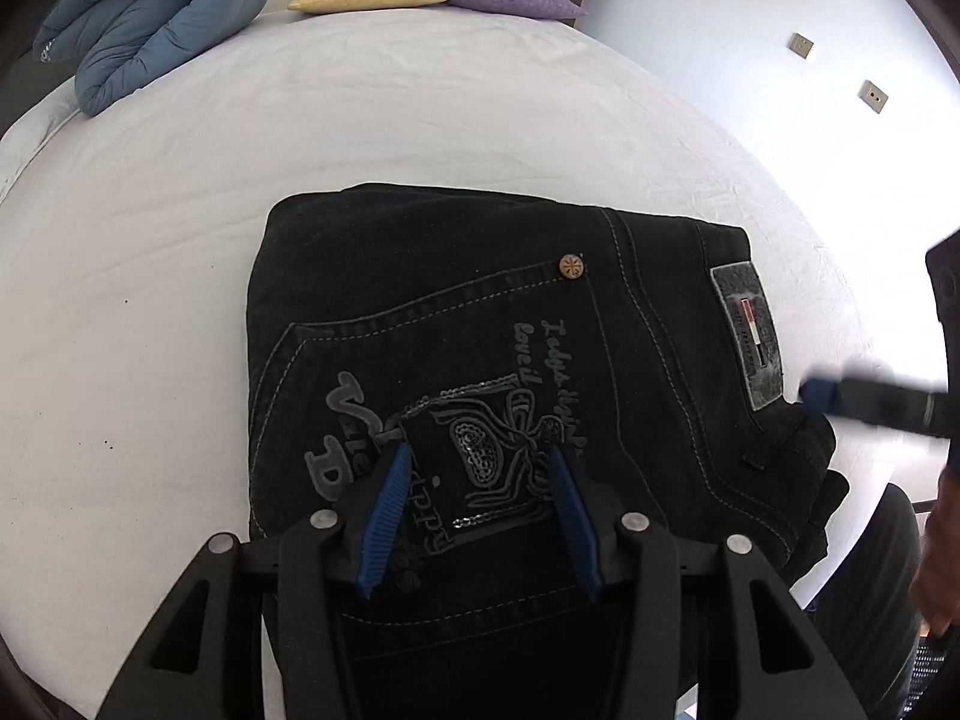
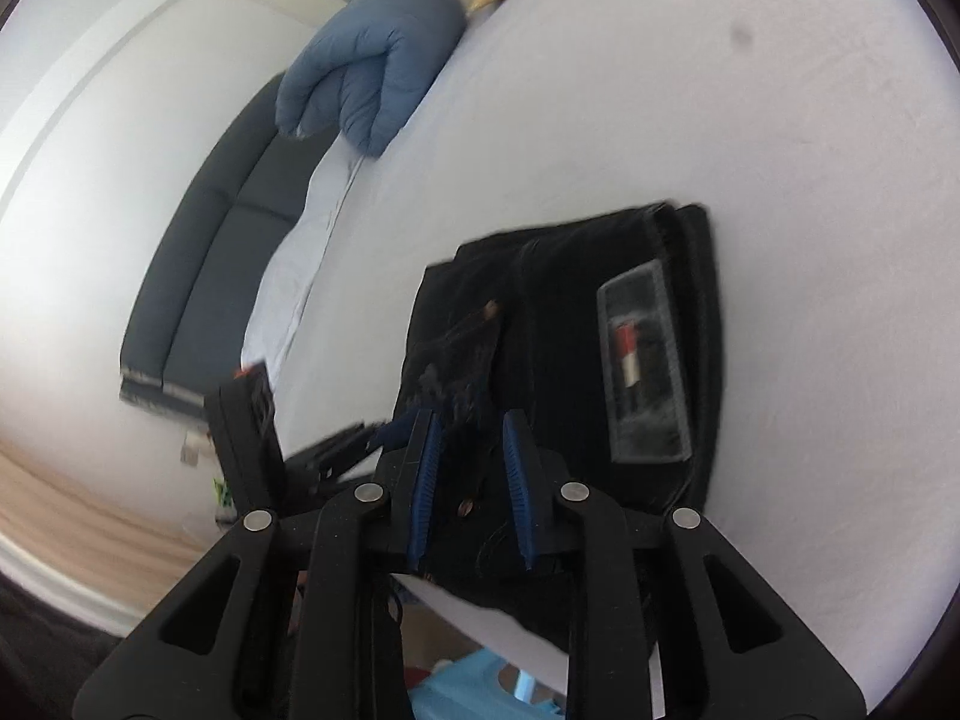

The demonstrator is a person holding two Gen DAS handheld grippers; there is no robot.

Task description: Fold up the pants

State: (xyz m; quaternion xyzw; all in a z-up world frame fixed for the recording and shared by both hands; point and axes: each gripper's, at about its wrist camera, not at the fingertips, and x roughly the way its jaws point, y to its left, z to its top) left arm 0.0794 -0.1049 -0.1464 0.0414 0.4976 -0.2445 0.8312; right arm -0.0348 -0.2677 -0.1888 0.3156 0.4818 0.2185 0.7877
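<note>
Left wrist view shows the black denim pants [image 1: 480,324] lying as a compact, squarish folded bundle on the pale lilac bedsheet [image 1: 180,228], filling the centre and lower middle of the frame, with the embroidered back pocket and the grey waistband patch [image 1: 747,336] facing up. Over the pocket hangs the left gripper [image 1: 480,510], its blue-padded jaws apart, nothing between the pads. At the right edge of that frame the right gripper [image 1: 840,399] is a blur near the waistband corner; in its own view, the right gripper [image 2: 471,483] has its jaws narrowly parted, and the blurred dark cloth seen between them seems to lie below the pads, not pinched. Judging from the tidy edges, the folding looks essentially complete; what may remain is only smoothing or squaring the loose corner at lower right. A rolled blue quilt [image 1: 150,18] and two pillows sit untouched at the top of the frame.
</note>
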